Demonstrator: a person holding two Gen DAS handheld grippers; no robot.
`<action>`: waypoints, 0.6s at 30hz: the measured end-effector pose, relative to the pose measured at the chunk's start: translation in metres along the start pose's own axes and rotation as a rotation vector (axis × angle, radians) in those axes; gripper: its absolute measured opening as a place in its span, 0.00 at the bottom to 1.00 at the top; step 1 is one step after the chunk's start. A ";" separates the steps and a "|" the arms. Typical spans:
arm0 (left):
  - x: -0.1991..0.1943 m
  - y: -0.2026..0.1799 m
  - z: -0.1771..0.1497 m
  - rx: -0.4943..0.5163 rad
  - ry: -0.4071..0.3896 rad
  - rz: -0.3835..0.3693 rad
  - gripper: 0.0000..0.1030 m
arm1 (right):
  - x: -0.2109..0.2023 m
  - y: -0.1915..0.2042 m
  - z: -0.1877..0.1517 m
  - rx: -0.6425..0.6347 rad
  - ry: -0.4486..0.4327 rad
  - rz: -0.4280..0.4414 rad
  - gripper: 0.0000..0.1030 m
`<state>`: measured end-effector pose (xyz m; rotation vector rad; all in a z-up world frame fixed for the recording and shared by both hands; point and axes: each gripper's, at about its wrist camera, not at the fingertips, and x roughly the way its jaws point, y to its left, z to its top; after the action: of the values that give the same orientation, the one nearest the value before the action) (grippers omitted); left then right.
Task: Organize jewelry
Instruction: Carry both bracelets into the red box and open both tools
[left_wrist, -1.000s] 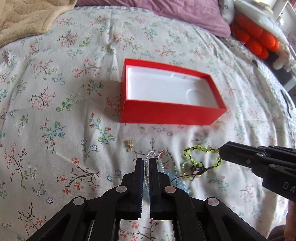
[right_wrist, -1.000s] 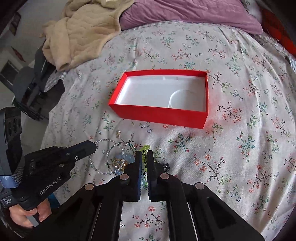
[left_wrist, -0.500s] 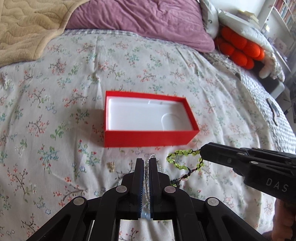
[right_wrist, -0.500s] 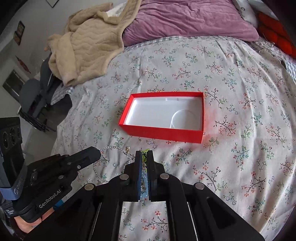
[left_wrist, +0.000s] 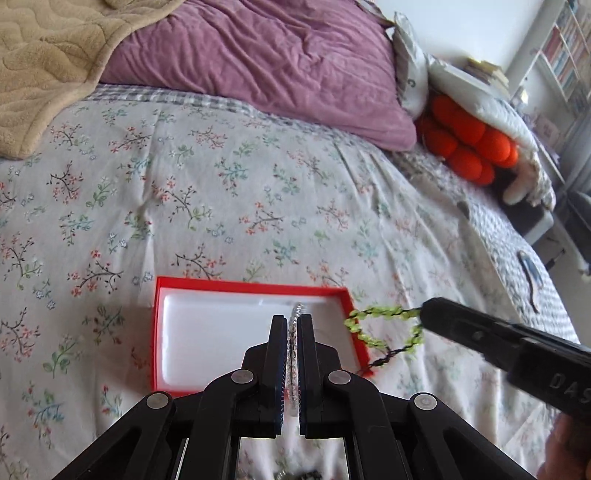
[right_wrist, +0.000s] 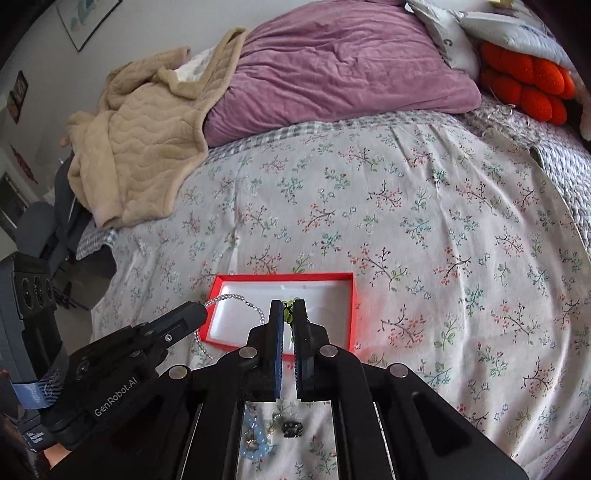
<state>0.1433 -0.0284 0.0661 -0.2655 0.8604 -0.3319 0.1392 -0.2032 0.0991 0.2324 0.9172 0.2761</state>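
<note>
Over the red box (left_wrist: 255, 286) on the floral bed (left_wrist: 229, 192) — left gripper (left_wrist: 292, 325) jaws clamped on clear bead bracelet (right_wrist: 236, 297), right gripper (right_wrist: 289, 308) jaws clamped on green bead bracelet (left_wrist: 384, 314).

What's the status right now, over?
Left gripper shut on clear bead bracelet. Right gripper shut on green bead bracelet. Both held by the red box, box empty. Nothing in the way.
</note>
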 end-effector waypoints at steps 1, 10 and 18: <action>0.007 0.004 0.000 0.004 0.004 0.013 0.00 | 0.004 0.000 0.002 -0.005 -0.007 -0.009 0.05; 0.038 0.036 -0.004 -0.011 0.049 0.115 0.00 | 0.044 0.018 0.011 -0.013 0.025 0.056 0.05; 0.042 0.038 -0.006 -0.065 0.067 0.038 0.00 | 0.078 0.003 0.004 0.050 0.086 0.063 0.05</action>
<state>0.1707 -0.0102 0.0192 -0.2991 0.9419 -0.2786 0.1868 -0.1752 0.0437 0.2979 1.0036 0.3229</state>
